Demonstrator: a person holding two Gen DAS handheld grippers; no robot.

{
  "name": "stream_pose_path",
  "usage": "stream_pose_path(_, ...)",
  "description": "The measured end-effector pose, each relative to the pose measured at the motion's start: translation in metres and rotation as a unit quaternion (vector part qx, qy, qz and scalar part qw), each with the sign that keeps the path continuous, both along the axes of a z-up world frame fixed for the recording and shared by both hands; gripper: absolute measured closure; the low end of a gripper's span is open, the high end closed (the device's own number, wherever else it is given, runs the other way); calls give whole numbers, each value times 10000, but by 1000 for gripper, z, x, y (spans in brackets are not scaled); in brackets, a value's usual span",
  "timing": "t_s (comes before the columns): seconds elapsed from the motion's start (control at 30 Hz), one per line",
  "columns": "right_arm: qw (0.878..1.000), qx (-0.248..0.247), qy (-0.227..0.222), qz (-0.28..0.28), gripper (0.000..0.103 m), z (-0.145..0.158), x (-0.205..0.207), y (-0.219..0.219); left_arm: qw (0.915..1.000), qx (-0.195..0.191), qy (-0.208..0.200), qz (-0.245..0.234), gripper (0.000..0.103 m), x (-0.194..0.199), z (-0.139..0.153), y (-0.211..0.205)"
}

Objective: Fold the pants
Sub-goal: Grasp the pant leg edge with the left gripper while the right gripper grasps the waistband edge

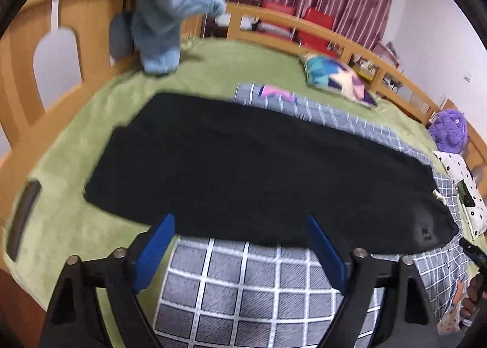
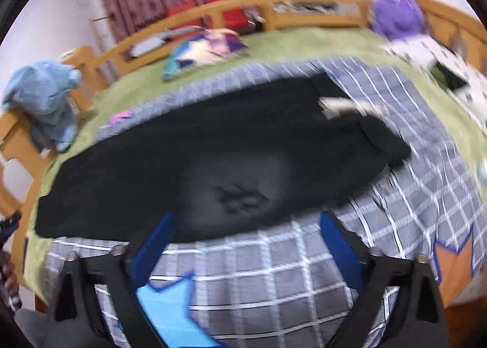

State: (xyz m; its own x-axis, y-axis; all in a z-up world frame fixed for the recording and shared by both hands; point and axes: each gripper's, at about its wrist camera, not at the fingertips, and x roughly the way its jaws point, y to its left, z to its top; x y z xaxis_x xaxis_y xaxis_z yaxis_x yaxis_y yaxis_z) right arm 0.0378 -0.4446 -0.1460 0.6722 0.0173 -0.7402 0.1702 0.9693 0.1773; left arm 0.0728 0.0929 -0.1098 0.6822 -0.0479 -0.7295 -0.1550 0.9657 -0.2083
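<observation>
Black pants [image 1: 243,165] lie flat and lengthwise across a grey checked blanket [image 1: 243,287] on the bed, waistband with a white drawstring at the right. In the right wrist view the pants [image 2: 213,150] fill the middle, drawstring [image 2: 344,106] at upper right. My left gripper [image 1: 242,221] is open, its blue fingers [image 1: 158,244] just above the pants' near edge, holding nothing. My right gripper [image 2: 248,220] is open and empty above the near edge by the waist end. The right wrist view is blurred.
A green bedspread [image 1: 76,211] covers the bed inside a wooden rail [image 1: 380,68]. A blue plush toy [image 1: 164,13] hangs on the headboard. A patterned cushion [image 1: 338,77], a purple plush [image 1: 450,129] and a white pillow [image 1: 459,183] lie along the far side.
</observation>
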Motion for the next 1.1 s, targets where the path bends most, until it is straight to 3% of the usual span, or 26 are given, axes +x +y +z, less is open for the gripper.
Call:
stream_pose_path(0.07,9995,-65,171,-248,26,-20,-1,-14,9998,-184,76,43,28,-2,-19,5)
stream_pose_path(0.1,9989,-94,285,-370,34,-29,-2,-22,9996,-268,99,43,32,-2,-26,6)
stream_pose_path(0.17,9979,-189,375,-501,50,-43,-3,-33,9988,-466,142,33,34,0,-41,8)
stream_pose_path(0.2,9973,-232,428,-552,51,-48,-2,-38,9981,-603,154,38,34,2,-49,10)
stream_pose_path(0.47,9955,829,309,-342,45,-75,15,-59,9869,-1572,308,195,34,23,-96,17)
stream_pose_path(0.63,9908,1295,230,-322,42,-92,34,-57,9802,-1930,184,415,35,31,-104,29)
stream_pose_path(0.73,9876,1529,76,-349,40,-95,47,-60,9772,-2053,198,500,46,38,-108,36)
stream_pose_path(0.83,9837,1763,24,-348,35,-95,57,-62,9778,-1995,271,581,65,45,-110,40)
stream_pose_path(0.9,9819,1859,7,-348,35,-95,62,-62,9782,-1938,294,683,84,43,-109,44)
stream_pose_path(0.93,9814,1889,-4,-354,35,-96,63,-63,9783,-1943,292,664,87,44,-108,47)
stream_pose_path(0.97,9813,1889,-17,-381,46,-95,63,-62,9789,-1940,268,579,90,43,-106,48)
stream_pose_path(1.0,9822,1827,-53,-423,76,-94,63,-62,9794,-1934,232,524,92,42,-103,49)
stream_pose_path(1.03,9830,1801,-49,-365,88,-93,62,-60,9798,-1936,173,468,92,41,-98,50)
stream_pose_path(1.1,9843,1726,-100,-343,88,-87,60,-58,9816,-1876,-14,358,92,40,-83,50)
